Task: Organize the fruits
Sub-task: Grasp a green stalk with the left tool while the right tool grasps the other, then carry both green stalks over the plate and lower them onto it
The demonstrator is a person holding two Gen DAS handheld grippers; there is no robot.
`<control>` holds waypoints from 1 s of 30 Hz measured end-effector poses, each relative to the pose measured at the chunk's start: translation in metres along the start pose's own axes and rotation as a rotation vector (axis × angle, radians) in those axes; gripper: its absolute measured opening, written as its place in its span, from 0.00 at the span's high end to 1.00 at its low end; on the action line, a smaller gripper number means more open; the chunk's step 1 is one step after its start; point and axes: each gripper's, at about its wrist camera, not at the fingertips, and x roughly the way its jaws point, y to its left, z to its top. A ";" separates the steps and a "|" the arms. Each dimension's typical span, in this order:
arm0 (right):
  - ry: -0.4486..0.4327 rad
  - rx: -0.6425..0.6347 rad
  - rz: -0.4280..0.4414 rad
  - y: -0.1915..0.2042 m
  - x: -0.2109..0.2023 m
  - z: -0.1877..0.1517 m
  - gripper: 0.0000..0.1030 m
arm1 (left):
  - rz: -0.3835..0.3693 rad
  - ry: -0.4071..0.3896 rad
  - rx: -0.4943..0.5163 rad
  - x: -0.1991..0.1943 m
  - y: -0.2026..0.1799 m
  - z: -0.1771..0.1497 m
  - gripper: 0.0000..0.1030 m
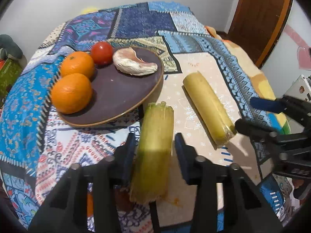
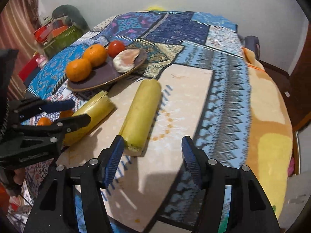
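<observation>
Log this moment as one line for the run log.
left gripper: open around greenish stalk piece | right gripper: open, near yellow stalk piece | plate: two oranges, tomato

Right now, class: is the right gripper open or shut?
Open. In its own wrist view the right gripper has its two blue-padded fingers spread wide, with only tablecloth between them; the yellow stalk piece lies just ahead, ungripped.

Left gripper (image 2: 77, 111) hides part of the greenish stalk (image 2: 93, 114)
</observation>
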 end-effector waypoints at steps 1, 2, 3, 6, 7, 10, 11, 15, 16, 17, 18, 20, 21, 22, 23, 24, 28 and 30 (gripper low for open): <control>-0.004 0.001 0.001 0.000 -0.001 0.002 0.44 | -0.004 0.001 -0.006 0.003 0.000 0.001 0.62; -0.012 0.000 0.001 0.000 -0.001 0.005 0.44 | -0.009 -0.003 -0.011 0.004 0.001 0.001 0.62; -0.018 -0.001 0.002 0.001 -0.002 0.007 0.44 | -0.014 -0.006 -0.016 0.004 0.002 0.002 0.62; -0.027 0.001 0.010 0.004 0.003 0.018 0.44 | -0.037 -0.010 -0.039 0.002 0.006 0.001 0.63; -0.028 0.001 0.012 0.005 0.005 0.021 0.44 | -0.045 -0.012 -0.048 0.001 0.008 0.000 0.63; -0.025 -0.001 0.009 0.010 0.017 0.031 0.44 | -0.062 -0.021 -0.070 -0.005 0.013 -0.002 0.63; -0.022 -0.001 0.008 0.011 0.021 0.033 0.44 | -0.071 -0.022 -0.075 -0.008 0.015 -0.004 0.63; 0.013 0.016 0.018 0.009 0.039 0.038 0.50 | -0.080 -0.035 -0.076 -0.016 0.019 -0.008 0.63; 0.024 0.021 0.022 0.009 0.043 0.039 0.51 | -0.082 -0.041 -0.076 -0.019 0.019 -0.009 0.63; 0.031 0.024 0.022 0.008 0.046 0.040 0.54 | -0.083 -0.049 -0.077 -0.022 0.019 -0.009 0.63; 0.040 0.027 0.024 0.008 0.050 0.040 0.56 | -0.083 -0.061 -0.079 -0.026 0.020 -0.010 0.63; 0.062 0.032 0.037 0.007 0.057 0.039 0.61 | -0.087 -0.080 -0.086 -0.033 0.022 -0.008 0.64; 0.068 0.034 0.048 0.007 0.060 0.038 0.62 | -0.089 -0.087 -0.089 -0.035 0.023 -0.008 0.64; 0.065 0.035 0.050 0.007 0.060 0.038 0.62 | -0.089 -0.096 -0.093 -0.039 0.025 -0.007 0.64; 0.062 0.032 0.046 0.008 0.059 0.038 0.62 | -0.087 -0.101 -0.096 -0.041 0.025 -0.006 0.64; 0.058 0.030 0.041 0.008 0.057 0.037 0.63 | -0.085 -0.109 -0.099 -0.044 0.026 -0.005 0.64; 0.042 0.041 0.057 0.008 0.049 0.035 0.67 | -0.071 -0.138 -0.100 -0.055 0.029 -0.004 0.64; 0.020 0.036 0.053 0.009 0.042 0.036 0.67 | -0.068 -0.147 -0.102 -0.059 0.030 -0.002 0.65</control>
